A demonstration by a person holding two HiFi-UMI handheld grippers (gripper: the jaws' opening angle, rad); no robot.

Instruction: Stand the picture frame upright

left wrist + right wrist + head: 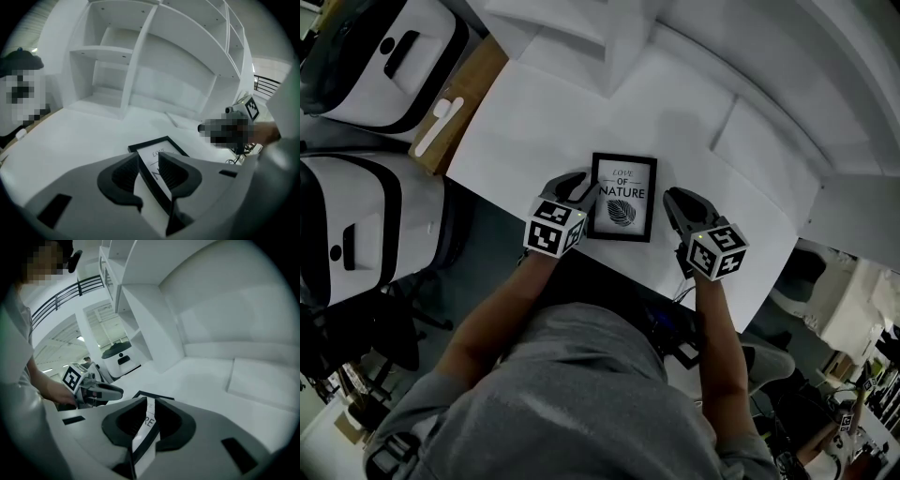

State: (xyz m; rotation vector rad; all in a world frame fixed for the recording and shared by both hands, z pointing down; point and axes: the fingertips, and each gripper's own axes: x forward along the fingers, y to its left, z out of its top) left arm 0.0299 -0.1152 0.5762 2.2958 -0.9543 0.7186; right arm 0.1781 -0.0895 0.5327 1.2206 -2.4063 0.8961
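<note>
My right claw (149,420) is clamped on the right edge of the picture frame (623,197). My left claw (151,169) straddles its left edge, jaws apart. Beyond both, open table (534,122) runs to the shelves (140,61).

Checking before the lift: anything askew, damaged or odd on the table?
Nothing is damaged or spilled. The only thing off is the picture frame: it is face-up on the white table, not upright. The right claw is clamped on one side edge, and the left claw is open around the opposite edge.
</note>
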